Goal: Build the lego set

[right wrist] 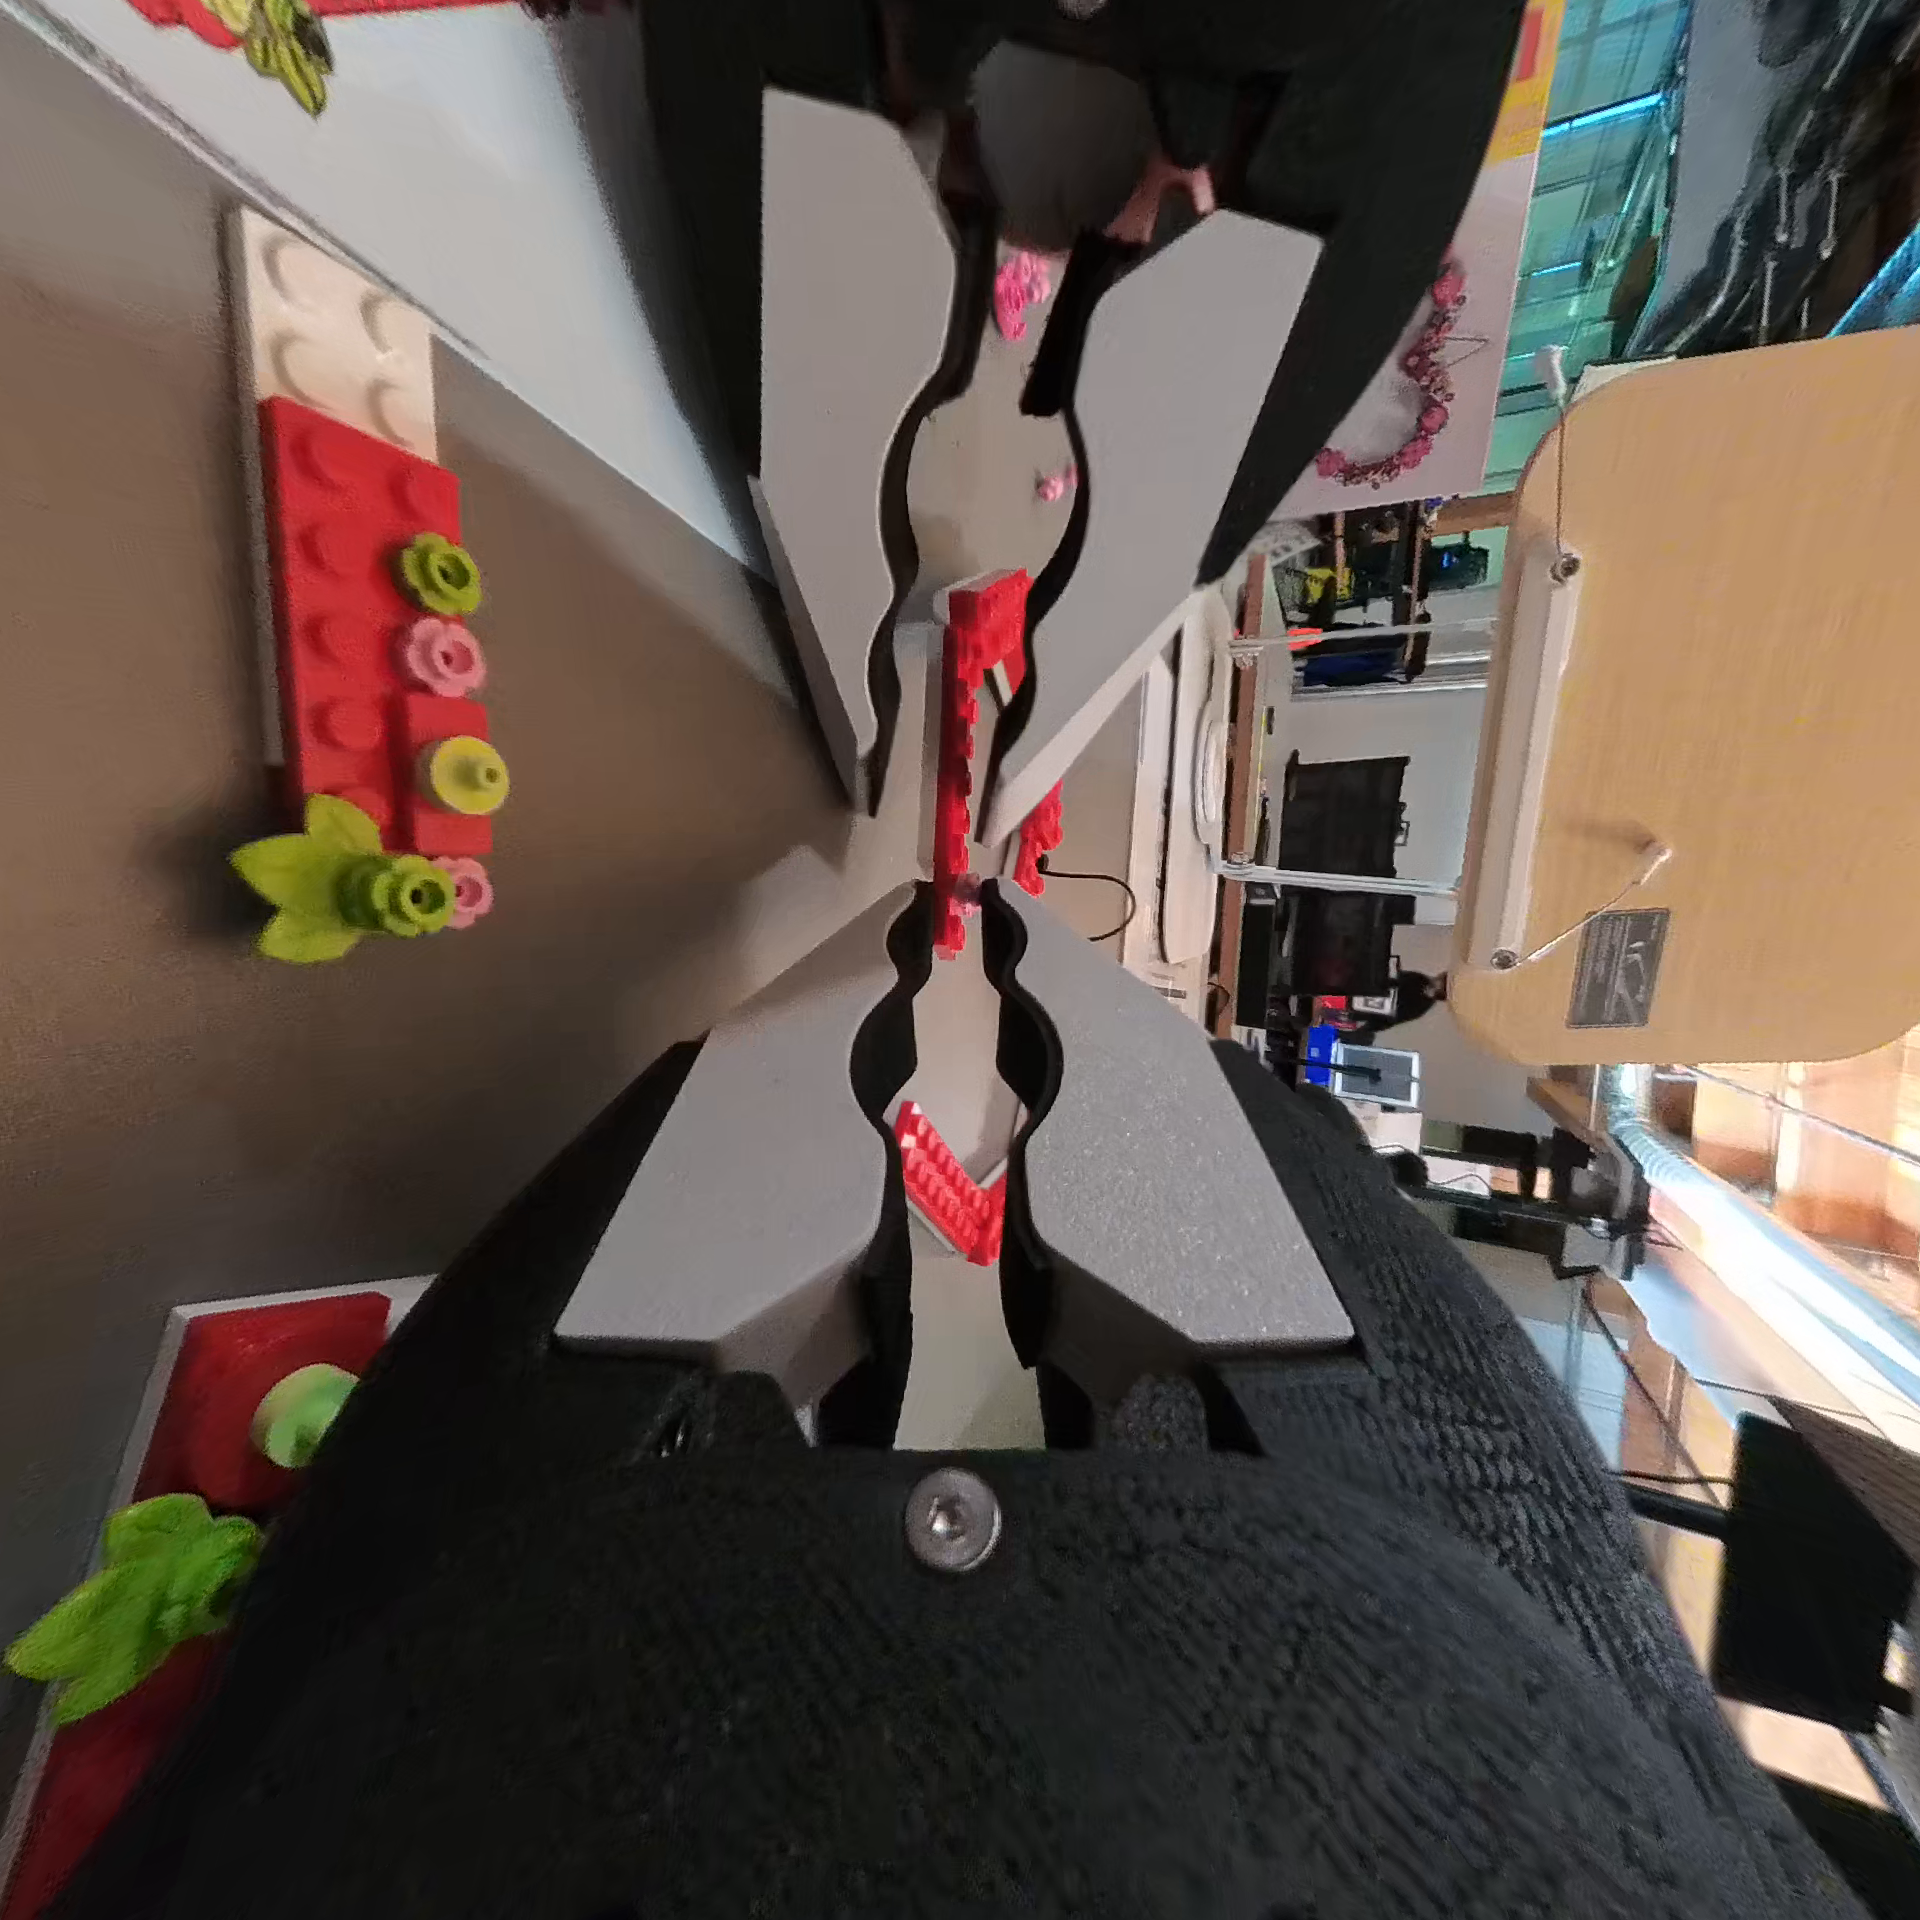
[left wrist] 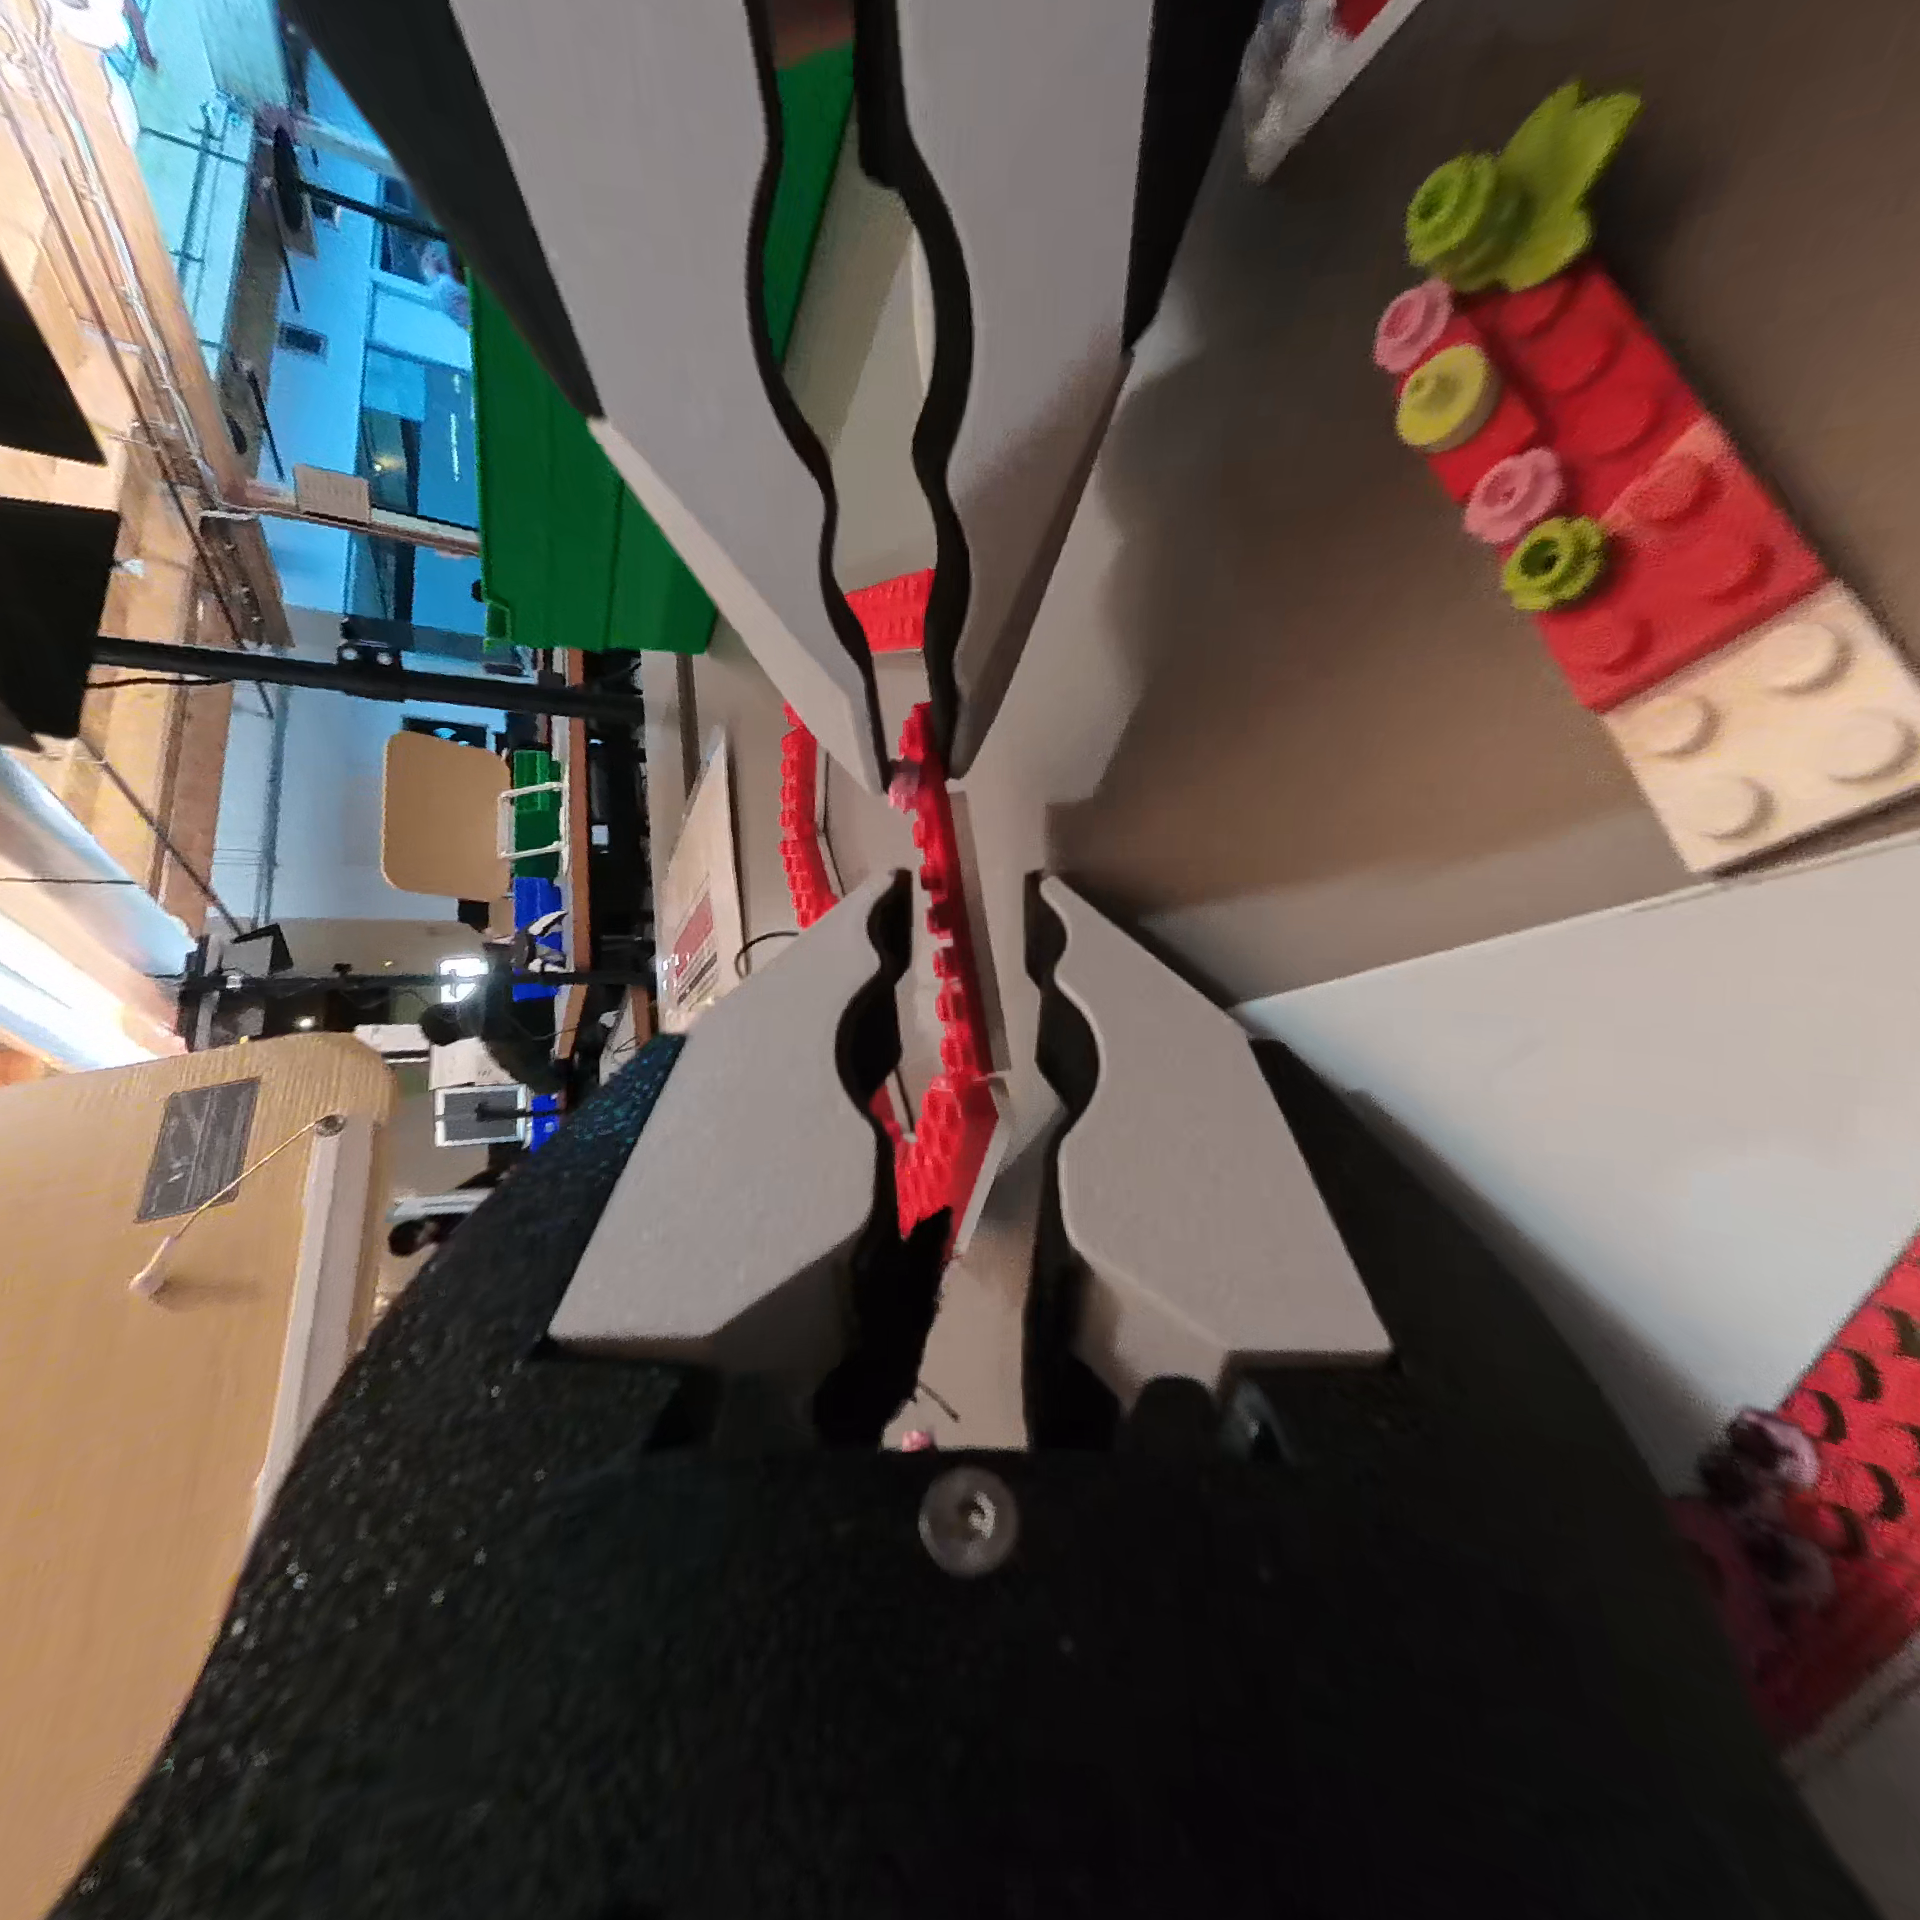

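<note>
The two grippers face each other tip to tip. In the left wrist view my left gripper (left wrist: 966, 894) is closed around a long red studded plate (left wrist: 951, 935) held edge-on. It also shows at the top of the right wrist view (right wrist: 930, 810), with the plate (right wrist: 956, 727) between its fingers. My right gripper (right wrist: 954, 896) is shut on a small pink flower piece (right wrist: 966, 888) and holds it against the end of the red plate. In the left wrist view it comes in from above (left wrist: 920, 764) with the pink piece (left wrist: 902, 790) at its tips.
An open instruction booklet (left wrist: 1351, 623) with pictures of red and white bricks and flower pieces lies beside the grippers; it also shows in the right wrist view (right wrist: 135, 727). Loose pink pieces (right wrist: 1023, 286) lie on the table. A curved red brick row (left wrist: 805, 842) and green bins (left wrist: 561, 499) stand behind.
</note>
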### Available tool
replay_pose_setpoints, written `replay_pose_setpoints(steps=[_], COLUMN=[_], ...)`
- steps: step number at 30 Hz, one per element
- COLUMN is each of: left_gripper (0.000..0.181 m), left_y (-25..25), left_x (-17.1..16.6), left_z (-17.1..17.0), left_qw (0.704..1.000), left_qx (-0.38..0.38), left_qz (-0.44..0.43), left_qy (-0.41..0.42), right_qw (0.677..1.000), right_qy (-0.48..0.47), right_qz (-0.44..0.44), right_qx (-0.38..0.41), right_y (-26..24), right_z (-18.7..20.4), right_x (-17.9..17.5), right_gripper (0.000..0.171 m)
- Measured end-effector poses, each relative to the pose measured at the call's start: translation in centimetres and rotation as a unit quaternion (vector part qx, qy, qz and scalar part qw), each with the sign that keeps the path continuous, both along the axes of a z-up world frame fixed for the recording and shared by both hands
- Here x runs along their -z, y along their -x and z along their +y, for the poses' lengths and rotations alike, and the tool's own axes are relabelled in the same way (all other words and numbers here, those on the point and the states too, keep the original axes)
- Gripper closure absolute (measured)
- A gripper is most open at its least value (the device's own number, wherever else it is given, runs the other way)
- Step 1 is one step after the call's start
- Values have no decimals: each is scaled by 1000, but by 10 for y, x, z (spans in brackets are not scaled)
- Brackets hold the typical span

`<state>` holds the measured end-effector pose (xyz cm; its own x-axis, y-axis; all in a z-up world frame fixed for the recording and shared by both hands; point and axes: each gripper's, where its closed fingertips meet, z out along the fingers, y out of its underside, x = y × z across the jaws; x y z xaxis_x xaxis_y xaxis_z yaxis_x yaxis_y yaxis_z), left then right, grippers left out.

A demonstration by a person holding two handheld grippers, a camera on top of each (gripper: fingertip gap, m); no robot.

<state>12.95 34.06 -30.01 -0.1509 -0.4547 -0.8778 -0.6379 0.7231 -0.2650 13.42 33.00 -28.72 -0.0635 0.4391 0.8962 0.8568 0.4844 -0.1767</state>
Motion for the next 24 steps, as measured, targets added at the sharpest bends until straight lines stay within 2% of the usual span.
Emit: replay_pose_setpoints(steps=[2,5,15,20,22,24], left_gripper=[171,174,175,175,175,175], left_y=[0,1,0,1,1,0], left_x=[-1,-2,5,5,5,6], left_z=[1,1,-2,-3,-3,-4], left_qw=[1000,999,999,999,998,998], left_qx=[1,2,9,13,16,20], left_qz=[3,10,33,31,34,33], left_qy=[-21,-36,-42,-41,-47,-48], right_qw=[1000,1000,996,999,999,999], right_qy=[4,5,-26,2,30,43], right_qz=[0,-3,-88,-48,-17,10], right_qx=[-2,-4,-15,-18,-10,-7], right_y=[0,1,0,2,3,2], right_z=[-1,-1,-4,-6,-5,-5], right_x=[1,2,12,13,12,7], right_gripper=[164,163,164,162,144,135])
